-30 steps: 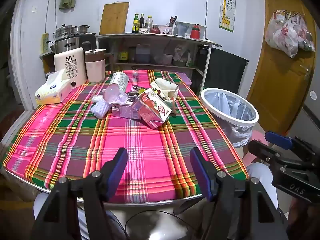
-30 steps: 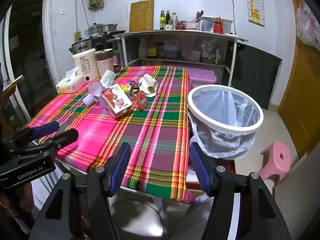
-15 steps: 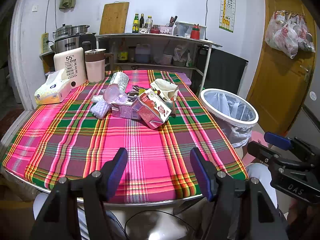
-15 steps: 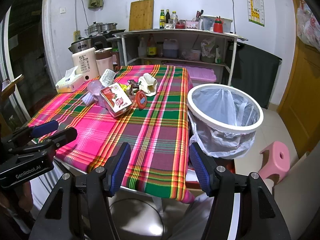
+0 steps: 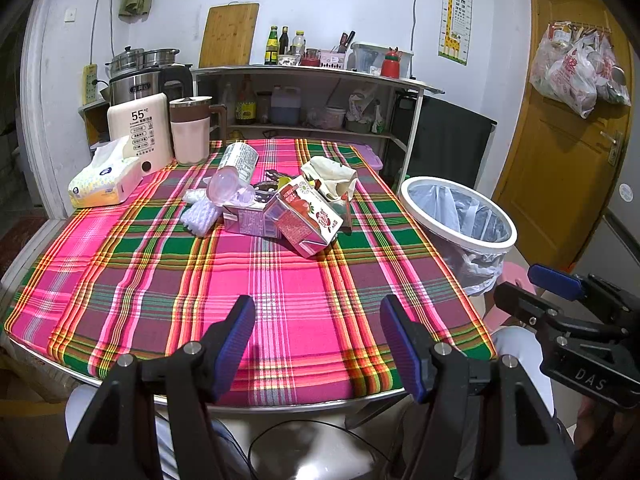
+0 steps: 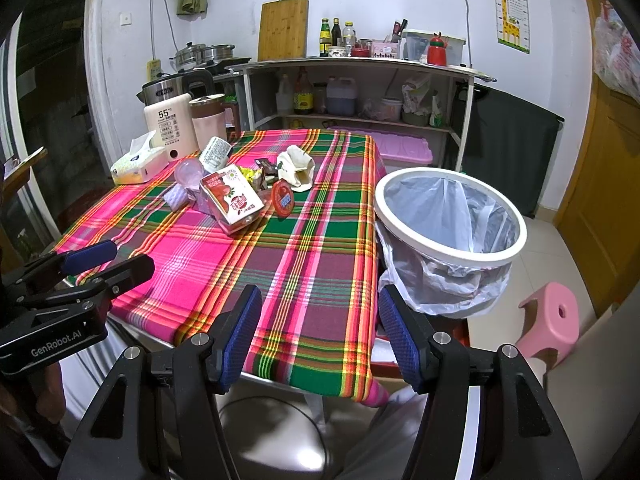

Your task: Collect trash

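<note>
The left gripper [image 5: 318, 336] has its fingers wide apart and nothing is between them. It hangs over the near edge of the table [image 5: 280, 280], which is covered with a pink and green checked cloth. The right gripper [image 6: 320, 326] also has its fingers wide apart and empty, above the near right corner of the same table.

The trash lies in one heap well ahead of both pairs of fingers, near the middle of the table. In the heap there is a red strawberry milk carton [image 5: 306, 220] lying on its side, and a purple carton [image 5: 248, 220] touching it on the left. Behind them are a clear plastic cup [image 5: 228, 190], a white paper cup [image 5: 240, 160] on its side and a crumpled paper bag [image 5: 330, 176]. A small red round lid [image 6: 283, 199] stands on its edge just to the right of the strawberry carton.

The trash bin [image 6: 450, 216], with a white rim and a plastic bag inside, stands beside the right edge of the table, ahead and to the right of the right fingers. A tissue pack [image 5: 106, 184] lies far ahead to the left.
</note>
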`<state>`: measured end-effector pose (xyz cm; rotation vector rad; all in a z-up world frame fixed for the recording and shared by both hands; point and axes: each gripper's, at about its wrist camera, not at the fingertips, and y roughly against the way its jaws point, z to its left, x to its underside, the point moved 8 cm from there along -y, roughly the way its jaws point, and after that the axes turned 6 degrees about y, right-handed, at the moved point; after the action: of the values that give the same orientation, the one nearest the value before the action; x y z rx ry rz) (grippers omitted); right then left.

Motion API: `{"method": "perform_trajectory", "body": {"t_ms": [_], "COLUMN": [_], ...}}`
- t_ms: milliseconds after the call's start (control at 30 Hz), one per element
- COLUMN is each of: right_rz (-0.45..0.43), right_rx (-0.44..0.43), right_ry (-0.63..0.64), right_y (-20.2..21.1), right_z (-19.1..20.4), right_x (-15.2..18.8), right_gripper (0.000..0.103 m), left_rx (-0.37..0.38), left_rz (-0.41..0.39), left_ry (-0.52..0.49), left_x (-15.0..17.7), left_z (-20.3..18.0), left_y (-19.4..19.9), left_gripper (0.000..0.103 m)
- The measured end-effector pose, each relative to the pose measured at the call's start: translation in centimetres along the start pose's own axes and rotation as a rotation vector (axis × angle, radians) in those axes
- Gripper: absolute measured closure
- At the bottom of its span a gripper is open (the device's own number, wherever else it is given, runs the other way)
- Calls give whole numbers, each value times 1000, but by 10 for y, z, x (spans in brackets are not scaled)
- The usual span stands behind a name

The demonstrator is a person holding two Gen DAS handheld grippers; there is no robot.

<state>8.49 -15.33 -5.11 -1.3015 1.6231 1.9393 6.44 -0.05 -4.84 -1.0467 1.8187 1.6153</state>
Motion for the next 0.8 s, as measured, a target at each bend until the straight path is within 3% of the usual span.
{"method": "perform_trajectory", "body": {"t_ms": [800], "right_rz": [5], "right_rx": [2], "right_ry": [1], "right_y": [0], "right_z": [0], "right_x": [1], "right_gripper": [41], "left_rx": [0], "left_rz": [0], "left_ry": [3], "left_x": [0], "left_z": [0], "left_y": [0], "left_gripper": [36]}}
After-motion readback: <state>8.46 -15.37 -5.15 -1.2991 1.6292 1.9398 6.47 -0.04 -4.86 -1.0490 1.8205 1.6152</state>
